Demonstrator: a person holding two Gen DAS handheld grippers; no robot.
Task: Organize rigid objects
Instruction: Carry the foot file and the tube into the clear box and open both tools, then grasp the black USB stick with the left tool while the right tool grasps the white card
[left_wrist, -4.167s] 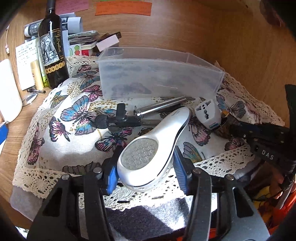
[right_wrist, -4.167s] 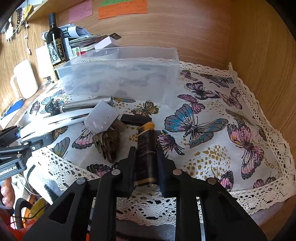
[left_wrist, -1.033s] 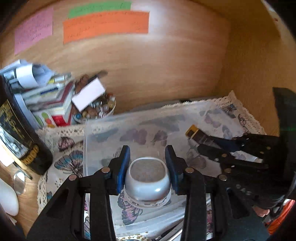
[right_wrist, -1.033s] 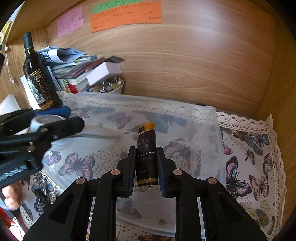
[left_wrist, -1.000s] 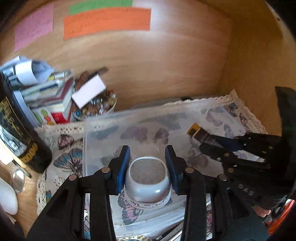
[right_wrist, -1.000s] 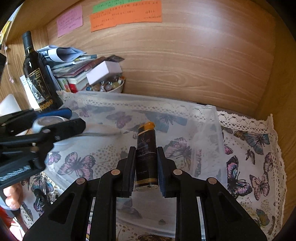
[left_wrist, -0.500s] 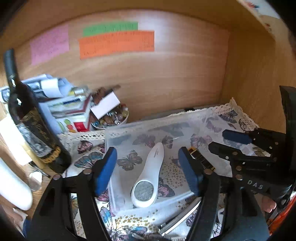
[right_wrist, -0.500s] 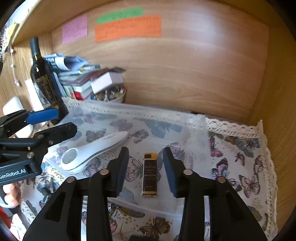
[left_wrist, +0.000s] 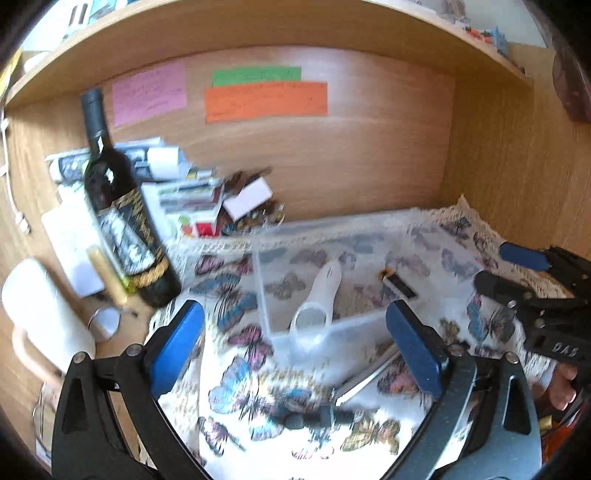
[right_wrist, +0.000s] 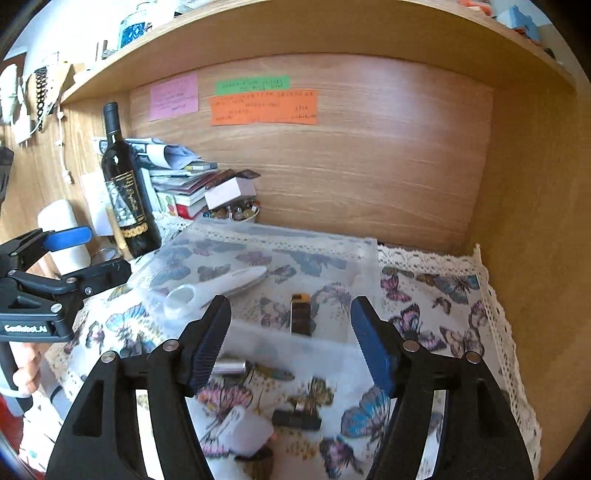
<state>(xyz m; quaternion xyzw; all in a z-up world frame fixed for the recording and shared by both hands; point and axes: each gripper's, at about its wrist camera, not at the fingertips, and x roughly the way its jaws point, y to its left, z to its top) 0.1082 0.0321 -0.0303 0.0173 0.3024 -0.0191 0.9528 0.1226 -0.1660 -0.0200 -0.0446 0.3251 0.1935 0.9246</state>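
- On the butterfly cloth sits the clear bin, biggest thing in the job and the drop target.
- Left of the cloth: wine bottle upright, a stack of books and papers behind it. Not part of the sort as far as I can judge.
- Inside the bin: white handheld device lying flat on the left half, small dark bottle with a gold cap lying flat on the right half. Apart from each other, nothing touching them.
- My left gripper: jaws spread wide, nothing between them, hanging over the near edge of the bin.
- My right gripper: jaws spread wide too, holding nothing, above the bin's near wall.
- Step, my read: two items binned, both hands free, so this is the gap between a drop and the next pick.
- Loose on the cloth in front of the bin: silver tube, white block, small black bar, dark tool lying across the cloth.
- Left view is motion-blurred, so I can't make out exact poses there.
- Next move calls for: drop low, line the jaws across the short axis of one piece. Silver tube is round and may roll, so I'd centre on it before pinching.
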